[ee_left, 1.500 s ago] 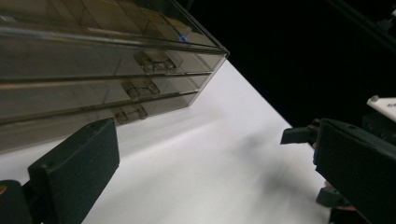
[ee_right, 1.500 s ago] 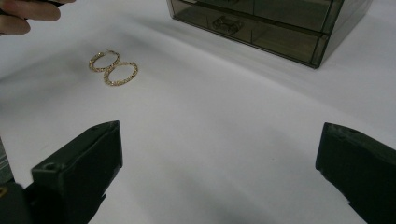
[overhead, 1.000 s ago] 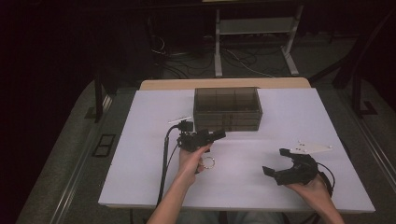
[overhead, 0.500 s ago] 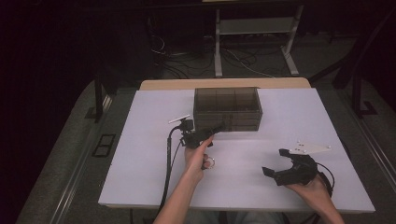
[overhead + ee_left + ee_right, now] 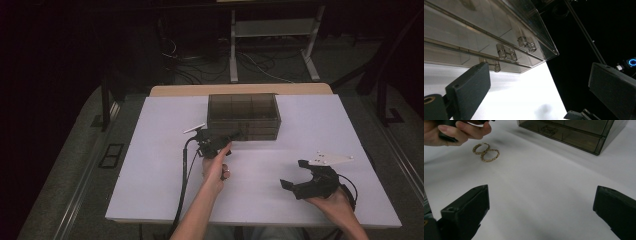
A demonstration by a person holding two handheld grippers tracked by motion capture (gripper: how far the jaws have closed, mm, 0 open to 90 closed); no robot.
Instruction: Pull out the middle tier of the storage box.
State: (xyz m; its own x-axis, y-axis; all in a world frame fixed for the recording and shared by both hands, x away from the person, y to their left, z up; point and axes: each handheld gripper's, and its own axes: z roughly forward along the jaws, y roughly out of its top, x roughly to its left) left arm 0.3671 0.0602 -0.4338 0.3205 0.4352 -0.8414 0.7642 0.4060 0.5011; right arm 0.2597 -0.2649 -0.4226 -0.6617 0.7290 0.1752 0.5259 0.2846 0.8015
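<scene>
So the bench (image 5: 150, 150) is a plain white top with a strip of light wood showing along its far edge. Sitting on it toward the back, about mid-width, is a smoky see-through plastic organizer box (image 5: 243, 116) with compartments, lid shut. Nearer the front, a pair of gold hoop earrings (image 5: 485, 152) lies flat on the white, the two hoops touching each other.

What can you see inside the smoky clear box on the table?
Through the box's tinted walls, dividers split it into compartments, and clear latches show on its front. No contents stand out, though tint and glare hide parts of the compartments.
</scene>
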